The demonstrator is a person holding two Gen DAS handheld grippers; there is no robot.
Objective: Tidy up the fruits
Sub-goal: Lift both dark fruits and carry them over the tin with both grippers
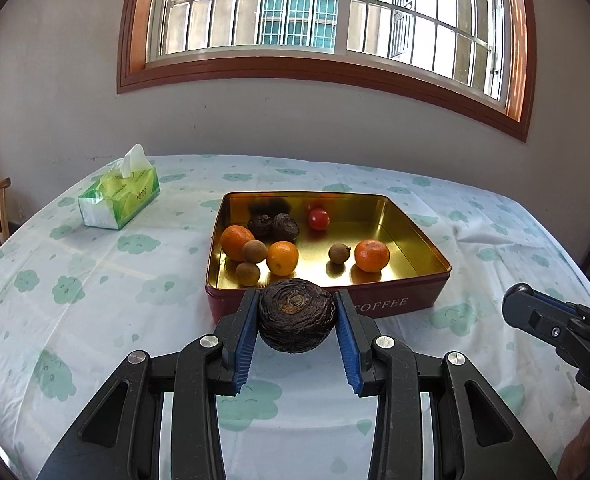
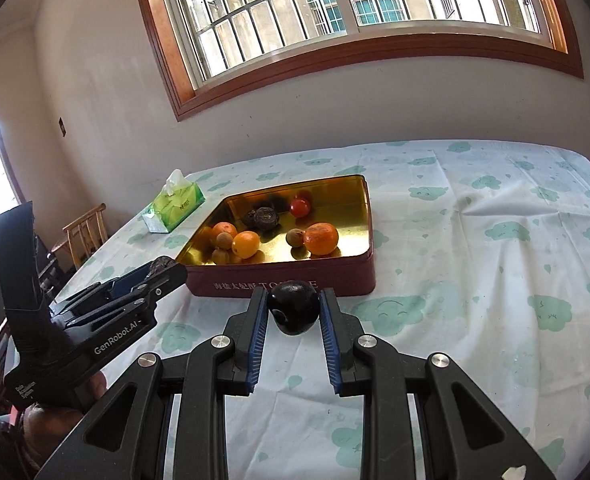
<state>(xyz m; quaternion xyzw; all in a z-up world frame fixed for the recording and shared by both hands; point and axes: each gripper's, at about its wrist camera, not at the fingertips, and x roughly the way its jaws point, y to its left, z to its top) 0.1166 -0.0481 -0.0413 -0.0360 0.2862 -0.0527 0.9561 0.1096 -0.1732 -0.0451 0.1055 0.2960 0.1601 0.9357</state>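
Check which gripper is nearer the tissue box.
Left. The left gripper, shut on a wrinkled dark fruit, sits on the tissue box side of the tin. The right gripper, holding a smooth dark fruit, is farther over.

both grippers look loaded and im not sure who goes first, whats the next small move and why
Probably carry the left gripper forward over the tin and lower it to a bare patch of the gold floor before opening. It is shut on a wrinkled dark fruit just short of the near wall. The right gripper, shut on a smooth black fruit, sits about as close and could follow.
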